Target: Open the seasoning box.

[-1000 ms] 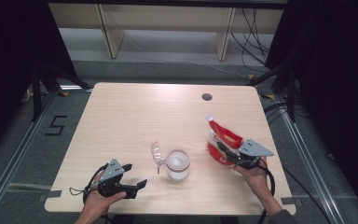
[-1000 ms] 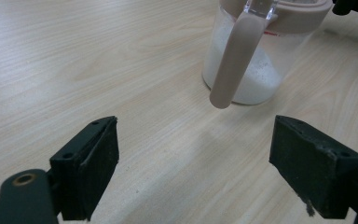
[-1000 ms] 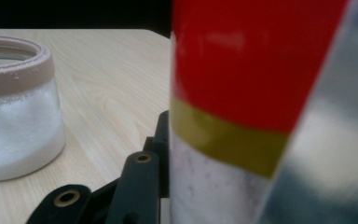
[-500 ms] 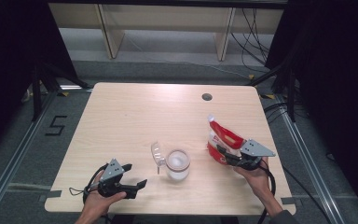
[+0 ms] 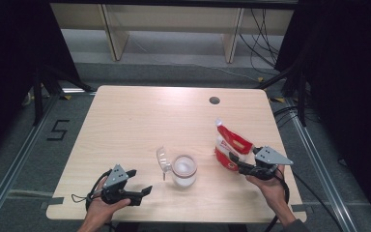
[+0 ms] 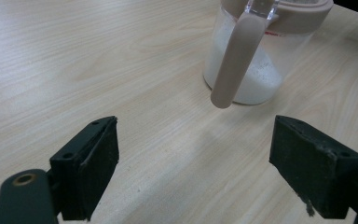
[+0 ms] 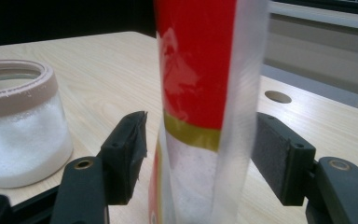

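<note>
A red and white pouch (image 5: 232, 145) stands upright on the table's right side. My right gripper (image 5: 234, 159) reaches around its lower part. Its jaws have just been opening. In the right gripper view the pouch (image 7: 196, 70) stands between the pads, with a gap at the left pad, so the gripper (image 7: 198, 154) is open. A clear jar (image 5: 184, 170) with a beige rim and white powder sits at the front middle, its clear lid flipped open. My left gripper (image 5: 142, 181) rests open at the front left. It faces the jar's handle (image 6: 235, 56) with nothing between its pads.
The wooden table (image 5: 149, 116) has a round cable hole (image 5: 214, 100) near its far right edge. Dark curtains flank both sides, and shelving with cables stands beyond the far edge. The table's front edge is close to both hands.
The right gripper's jaws have spread apart around the pouch, which stays standing. The left hand and the jar have not moved.
</note>
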Tool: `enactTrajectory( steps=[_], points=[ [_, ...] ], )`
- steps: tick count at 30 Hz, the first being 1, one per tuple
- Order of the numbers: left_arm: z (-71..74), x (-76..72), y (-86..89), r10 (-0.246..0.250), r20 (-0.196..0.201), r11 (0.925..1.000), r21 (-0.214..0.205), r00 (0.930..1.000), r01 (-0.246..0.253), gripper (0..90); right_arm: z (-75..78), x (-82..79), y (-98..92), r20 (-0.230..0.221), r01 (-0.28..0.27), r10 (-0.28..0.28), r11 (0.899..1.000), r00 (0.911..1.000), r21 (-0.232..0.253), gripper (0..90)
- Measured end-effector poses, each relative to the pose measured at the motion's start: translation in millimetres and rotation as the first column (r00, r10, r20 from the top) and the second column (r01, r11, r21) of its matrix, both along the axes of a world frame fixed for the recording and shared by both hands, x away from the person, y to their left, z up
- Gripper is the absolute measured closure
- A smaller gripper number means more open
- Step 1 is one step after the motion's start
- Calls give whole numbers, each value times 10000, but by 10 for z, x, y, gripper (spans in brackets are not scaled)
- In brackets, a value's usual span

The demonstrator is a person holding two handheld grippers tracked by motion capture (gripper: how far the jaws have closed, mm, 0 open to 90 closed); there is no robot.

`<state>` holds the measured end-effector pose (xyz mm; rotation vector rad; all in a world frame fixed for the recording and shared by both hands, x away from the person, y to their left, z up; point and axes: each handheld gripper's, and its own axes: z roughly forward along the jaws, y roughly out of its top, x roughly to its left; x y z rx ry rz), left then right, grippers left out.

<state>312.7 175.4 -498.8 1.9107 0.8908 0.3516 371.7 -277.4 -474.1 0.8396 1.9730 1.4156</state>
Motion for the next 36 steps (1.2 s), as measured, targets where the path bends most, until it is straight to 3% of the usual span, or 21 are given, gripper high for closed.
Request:
enactTrajectory(
  steps=[1, 6, 7, 8, 11, 12, 16, 17, 20, 21, 23, 24, 25, 29, 33, 34, 35, 36],
  points=[
    [-4, -5, -10, 97, -43, 9999, -141, 9999, -98, 152, 12, -21, 5, -135, -102, 102, 9999, 9999, 65, 381],
    [-2, -5, -7, 89, -58, 9999, -87, 9999, -89, 152, 53, -129, -16, -425, 255, -255, 9997, 9988, -5, 365],
    [1, 1, 0, -16, 31, 10000, 26, 10000, 16, 152, 44, -128, -23, -160, 289, -291, 9996, 9994, -78, 362],
    [1, 0, -1, -8, 25, 10000, 18, 10000, 8, 152, 47, -146, -30, -542, 125, -125, 9999, 9985, -18, 364],
    [0, 1, 0, -1, 20, 10000, 18, 10000, 1, 152, 60, -183, -64, -541, 315, -331, 9991, 9980, -301, 357],
    [-5, 1, -7, 23, -7, 9999, -129, 10000, -23, 152, 62, -195, -63, -636, 468, -471, 9989, 9969, -60, 357],
    [-1, -1, -7, 45, 3, 9999, -90, 10000, -45, 152, 66, -241, -92, -922, 590, -590, 9983, 9940, -25, 355],
    [0, -5, -5, 68, -50, 10000, -49, 10000, -68, 152, 60, -240, -96, -742, 554, -556, 9985, 9957, -46, 355],
    [2, -1, -1, -2, 26, 10000, 12, 10000, 2, 152, 68, -286, -102, -1050, 575, -570, 9983, 9928, 21, 350],
    [2, 0, -1, 4, 24, 10000, 14, 10000, -4, 152, 67, -275, -115, -630, 546, -558, 9983, 9964, -217, 347],
    [1, 0, -2, -2, 23, 10000, 5, 10000, 2, 152, 68, -302, -106, -1070, 463, -481, 9987, 9931, -198, 342],
    [2, -1, -3, 5, 6, 10000, -30, 10000, -5, 152, 56, -304, -102, -776, 599, -609, 9981, 9951, -155, 342],
    [-1, 1, -4, -28, 1, 10000, -85, 10000, 28, 152, 51, -333, -84, -1094, 729, -721, 9973, 9914, 37, 340],
    [0, -3, -12, 9, -20, 10000, -95, 10000, -10, 152, 56, -346, -108, -1177, 480, -498, 9987, 9918, -180, 336],
    [-3, 2, -12, -19, 13, 9999, -156, 10000, 19, 152, 44, -393, -98, -1324, 567, -565, 9984, 9896, -20, 331],
    [-3, 1, -13, -9, -13, 9998, -182, 10000, 9, 152, 45, -387, -108, -1132, 479, -490, 9988, 9924, -129, 331],
    [-4, -2, -16, 31, -51, 9998, -218, 10000, -32, 152, 54, -418, -104, -1383, 610, -617, 9981, 9885, -96, 331],
    [-2, -2, -14, 26, -52, 9998, -214, 10000, -27, 152, 45, -427, -98, -1319, 708, -706, 9975, 9887, -34, 330]
  ],
)
